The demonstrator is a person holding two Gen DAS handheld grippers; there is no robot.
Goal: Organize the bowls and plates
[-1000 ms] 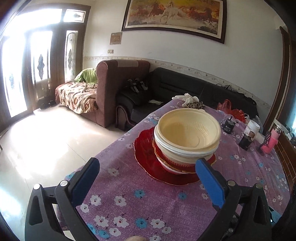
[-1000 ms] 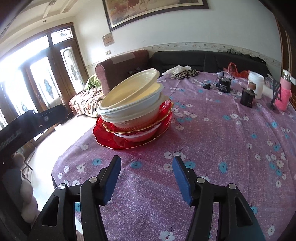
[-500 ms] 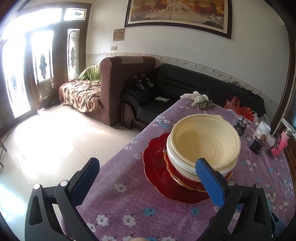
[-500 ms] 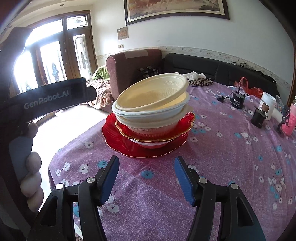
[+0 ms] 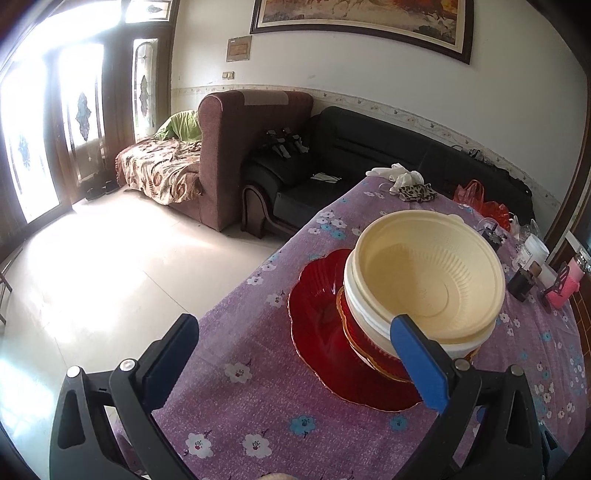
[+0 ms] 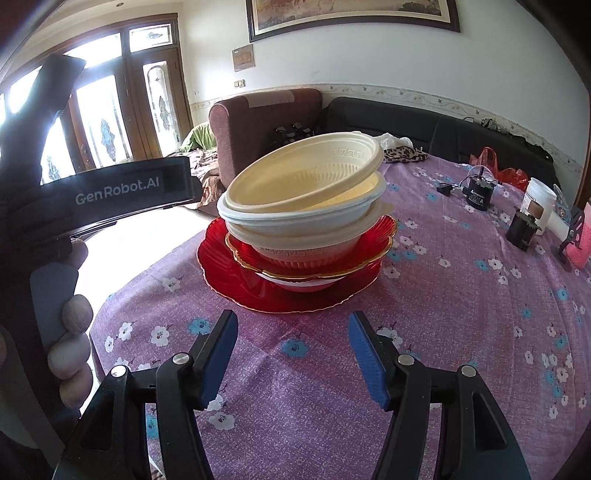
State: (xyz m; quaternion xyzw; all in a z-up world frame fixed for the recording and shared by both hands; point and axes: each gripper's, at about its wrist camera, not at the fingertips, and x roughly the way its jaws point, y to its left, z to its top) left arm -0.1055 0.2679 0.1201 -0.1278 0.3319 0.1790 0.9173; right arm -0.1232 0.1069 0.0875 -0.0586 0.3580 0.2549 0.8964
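Bowls (image 6: 303,192) sat stacked near the table's edge (image 6: 122,302), on the door side of it. Top bowl (image 5: 428,280) was cream plastic w/ ribbed inside, tilted, resting in a second cream bowl (image 6: 365,195); a white bowl (image 6: 306,251) sat under those. Below that came a red scalloped dish w/ gold rim (image 6: 384,236), then another white bowl (image 6: 306,284), all on a big red plate (image 5: 321,325) flat on the cloth.

Tablecloth (image 6: 424,332) was purple w/ white & blue flowers, lying smooth around the stack. Beyond the stack: a leopard-print cloth (image 5: 417,192) w/ something white beside it. To the right of the stack: a small black device w/ cable (image 6: 478,192), a white tub (image 6: 539,199), a dark little jar (image 6: 521,229) and a pink object (image 6: 580,251).

Room: pale tiled floor (image 5: 110,266) w/ strong glare from glass-panel doors (image 5: 85,122) left of the stack. Behind it stood a brown armchair (image 5: 240,147), a bed or couch w/ patterned cover (image 5: 159,170) & a black sofa (image 5: 369,147) along a white wall under a framed painting (image 5: 362,22).

Left gripper (image 5: 295,336) was spread wide, nothing held; its right finger overlapped the stack's near side in view, contact unclear. Right gripper (image 6: 291,332) was partly spread, empty, just short of the plate. A hand (image 6: 70,332) gripped the left tool's handle, left of the stack.
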